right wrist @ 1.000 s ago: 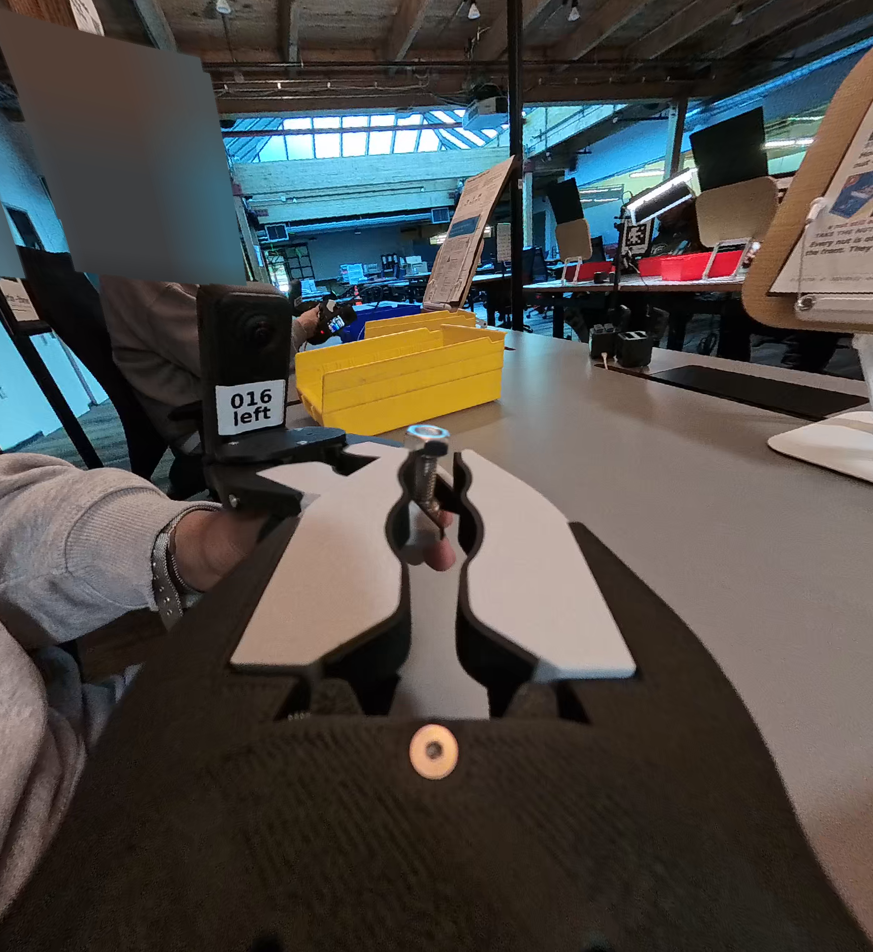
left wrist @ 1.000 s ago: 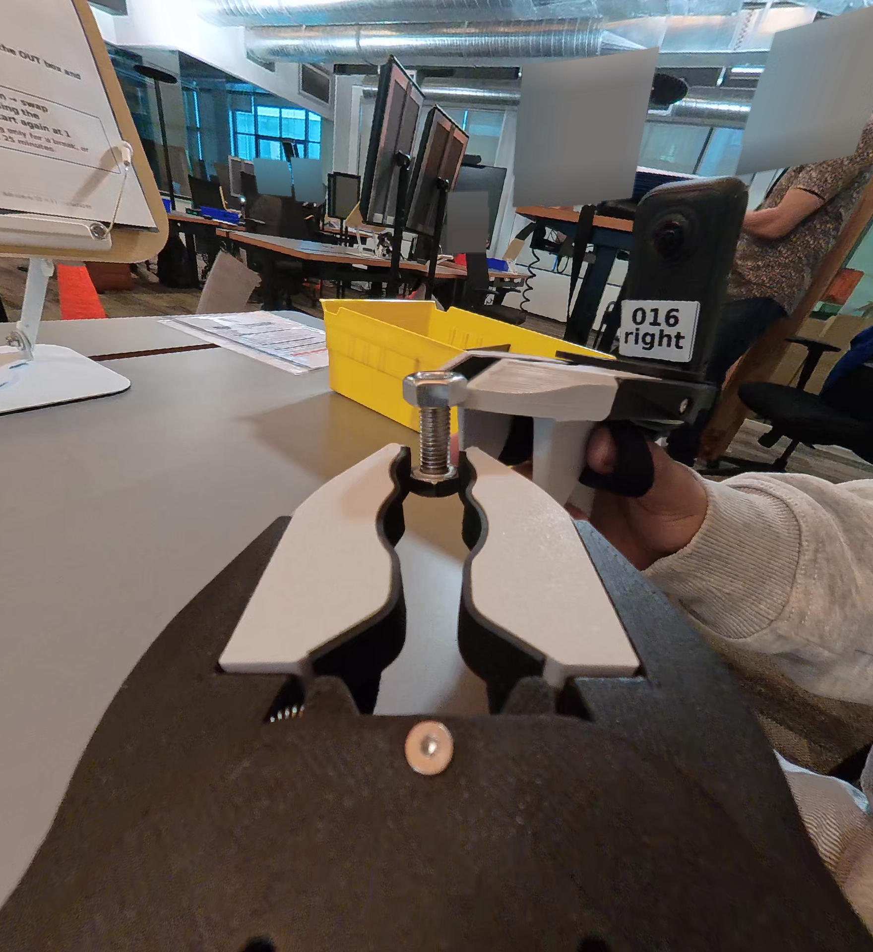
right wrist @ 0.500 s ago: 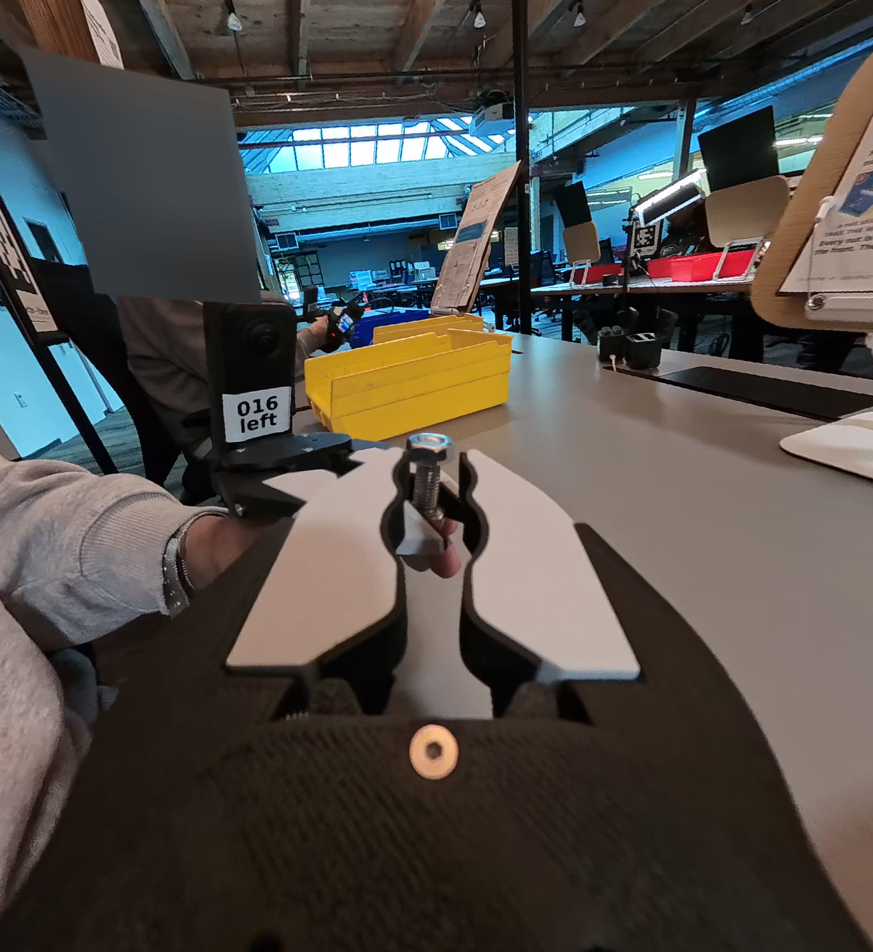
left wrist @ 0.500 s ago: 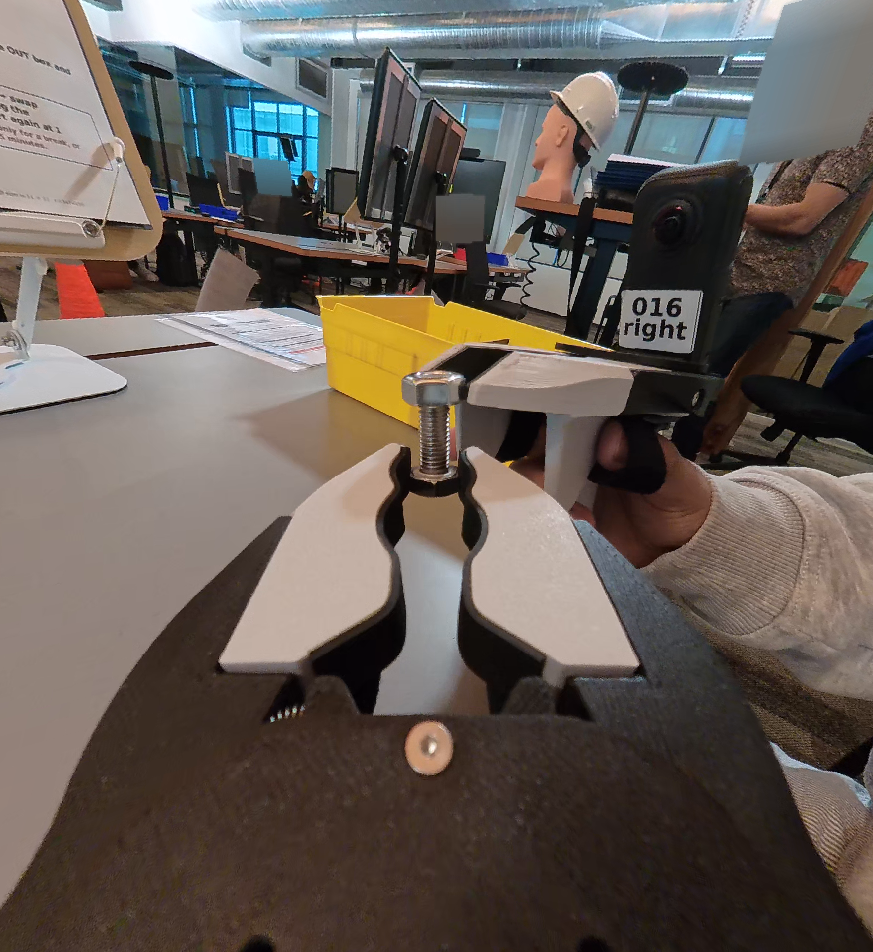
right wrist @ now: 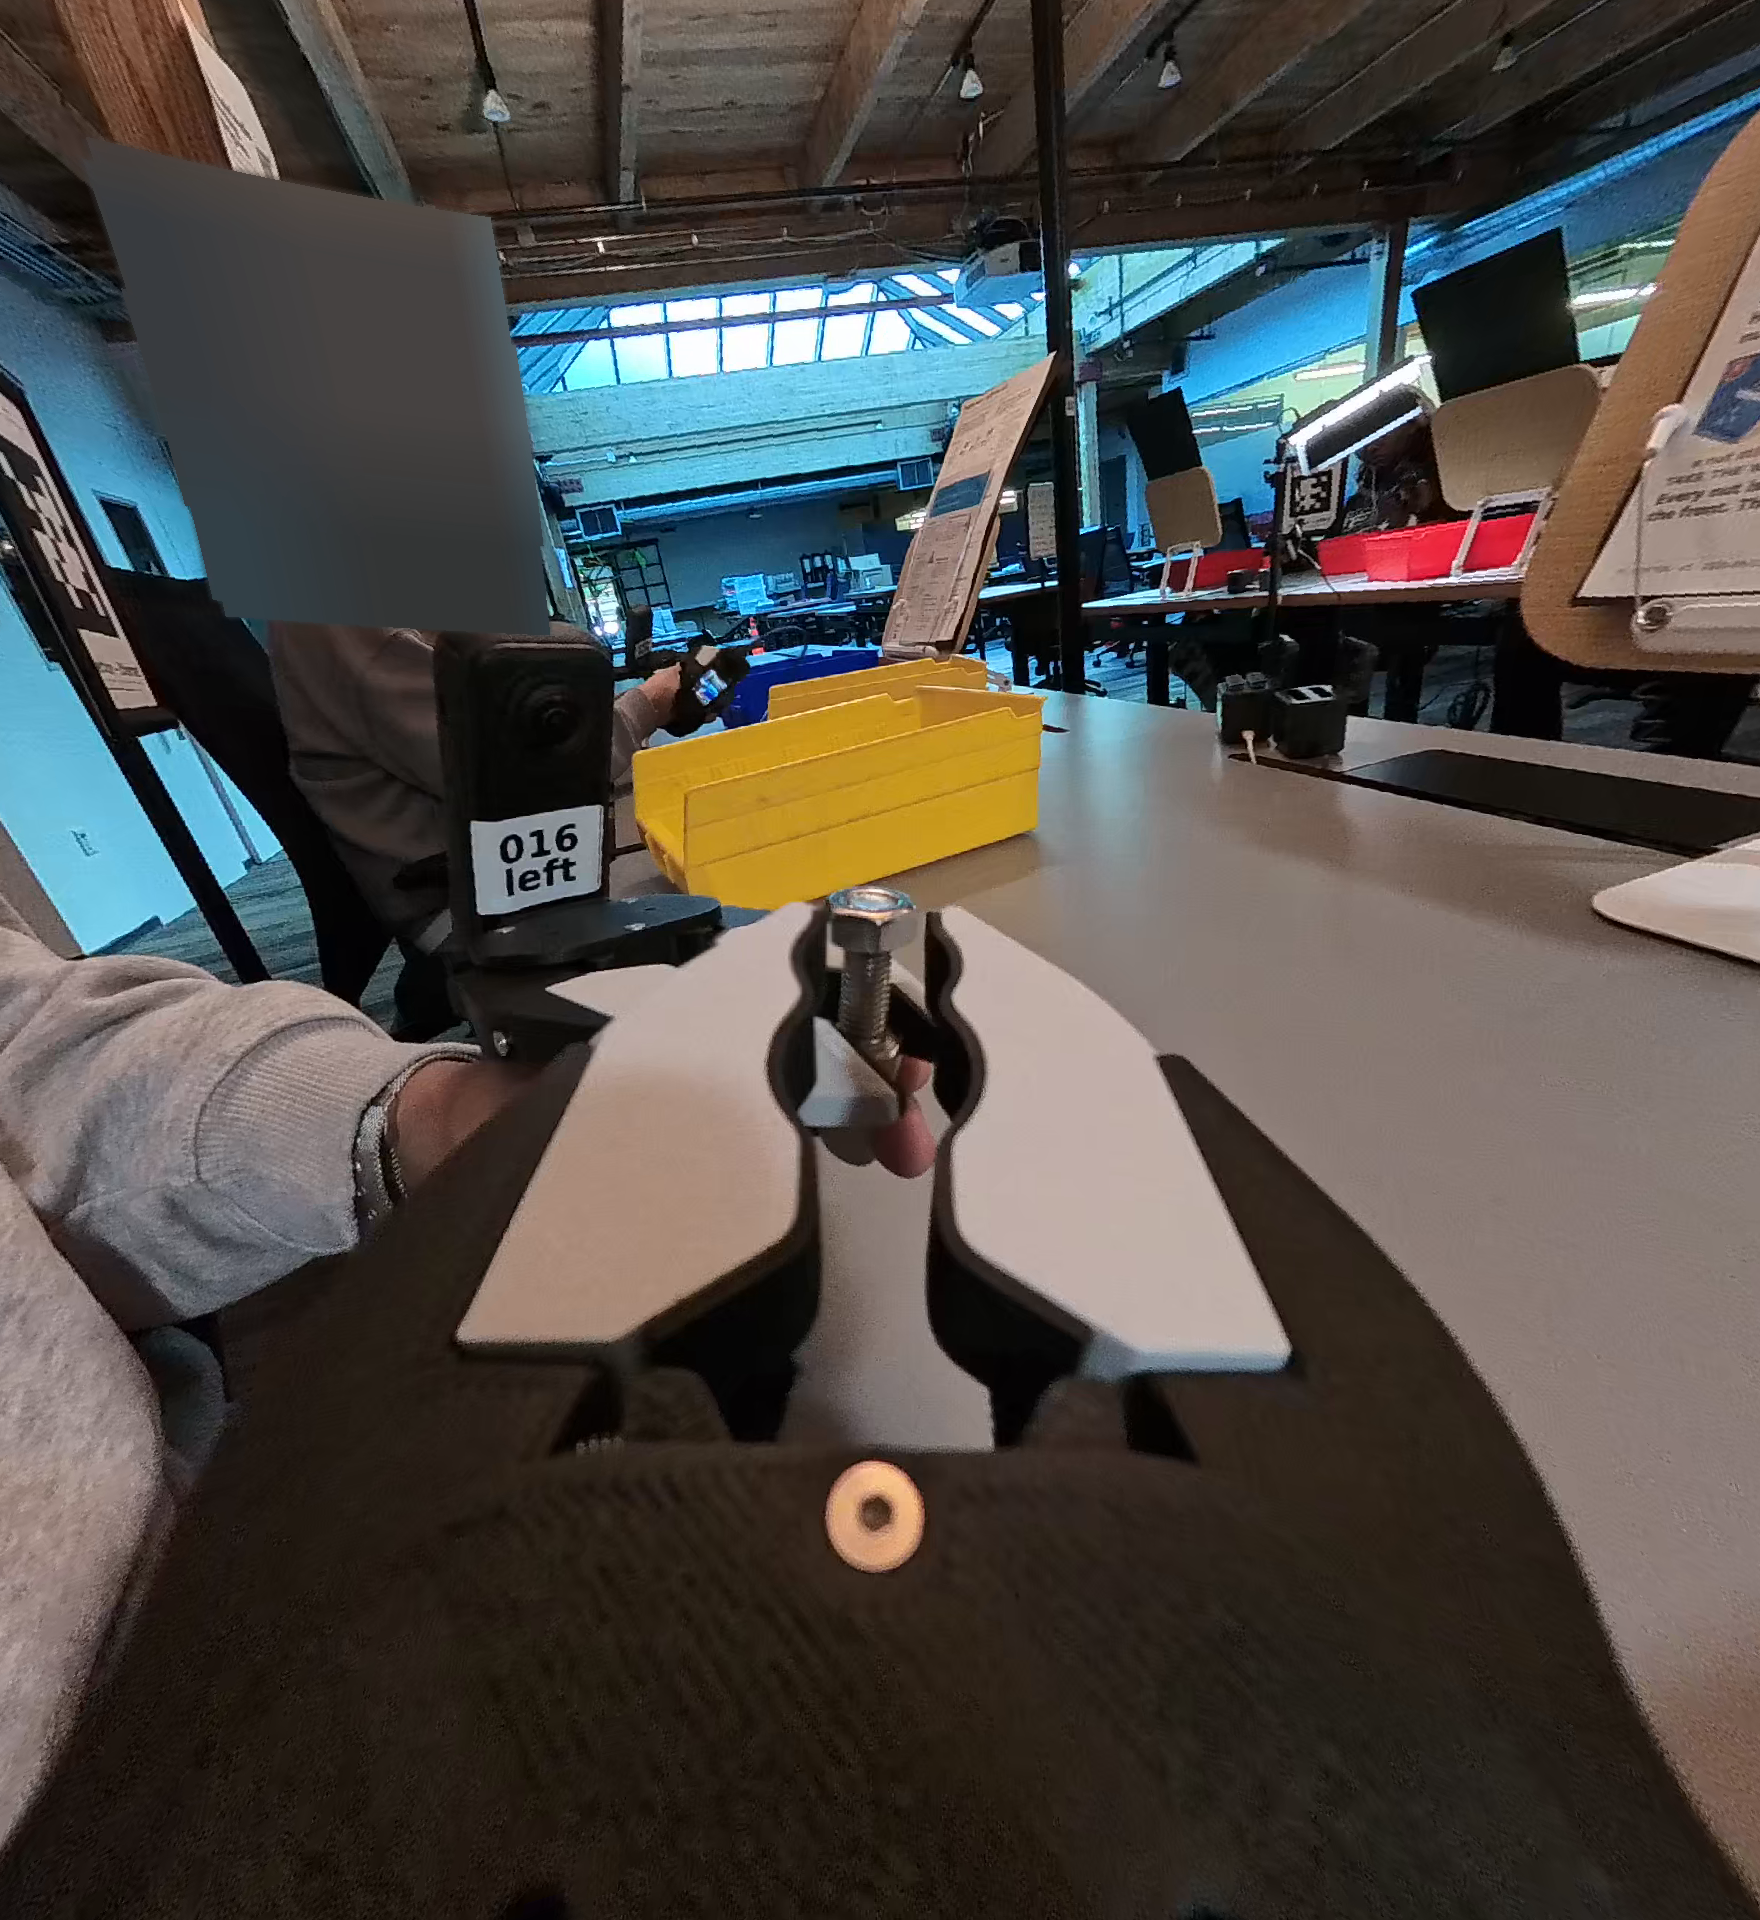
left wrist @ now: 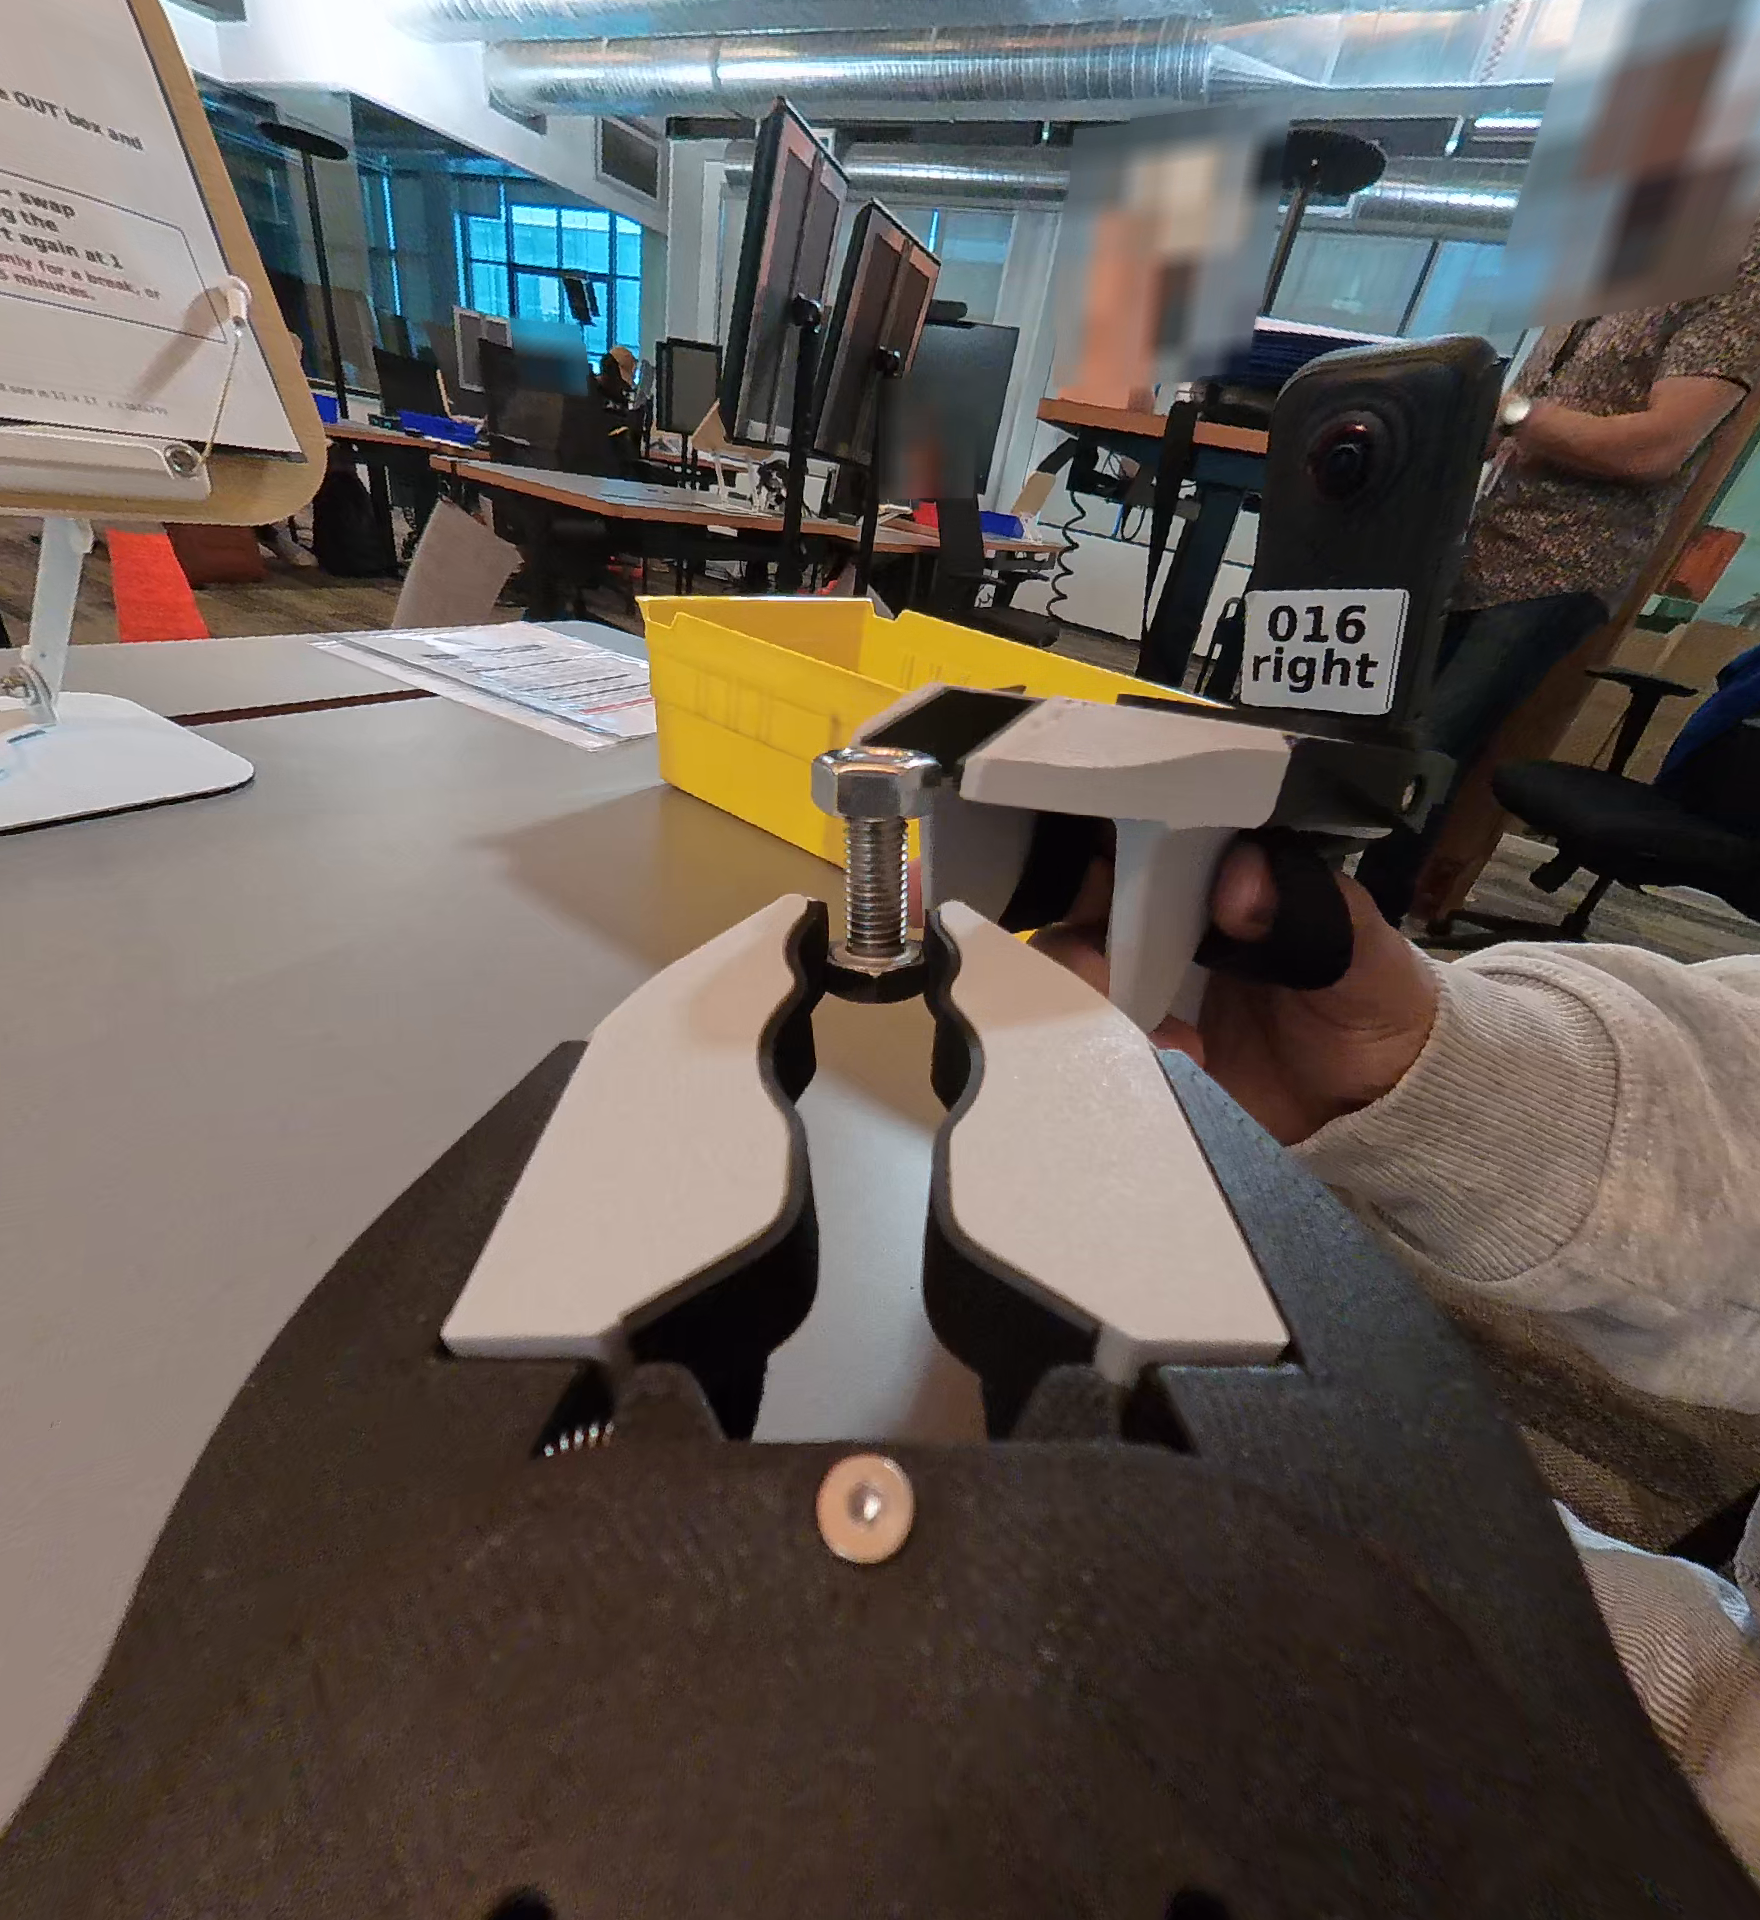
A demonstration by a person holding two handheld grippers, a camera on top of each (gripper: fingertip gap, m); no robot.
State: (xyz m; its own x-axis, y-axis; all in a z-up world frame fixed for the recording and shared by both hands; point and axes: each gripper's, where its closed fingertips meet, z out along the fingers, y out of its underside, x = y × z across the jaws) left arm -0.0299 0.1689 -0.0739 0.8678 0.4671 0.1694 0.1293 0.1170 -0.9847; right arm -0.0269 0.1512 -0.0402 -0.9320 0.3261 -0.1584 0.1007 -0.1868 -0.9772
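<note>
A steel bolt (left wrist: 876, 862) stands upright, hex head on top, above the grey table (left wrist: 232, 987). My left gripper (left wrist: 874, 914) is shut on the nut (left wrist: 871, 961) at the bolt's lower end. My right gripper (left wrist: 933, 743) comes in from the right, level with the head. In the right wrist view its fingertips (right wrist: 873, 914) close about the bolt head at their very tips, and the bolt shank (right wrist: 865, 992) hangs between the fingers. My left gripper (right wrist: 881, 1049) shows below, holding the bolt's lower end. Hands in grey sleeves hold both tools.
A yellow bin (left wrist: 751, 707) sits on the table just behind the bolt; it also shows in the right wrist view (right wrist: 855, 800). A white stand with a sheet (left wrist: 76, 748) is at the left, papers (left wrist: 502, 665) lie beyond. A person (left wrist: 1634, 416) stands at the back right. The tips of both grippers are at nearly the same place.
My right gripper has swung slightly about the bolt head and sits more level. My left gripper and the bolt have stayed in place.
</note>
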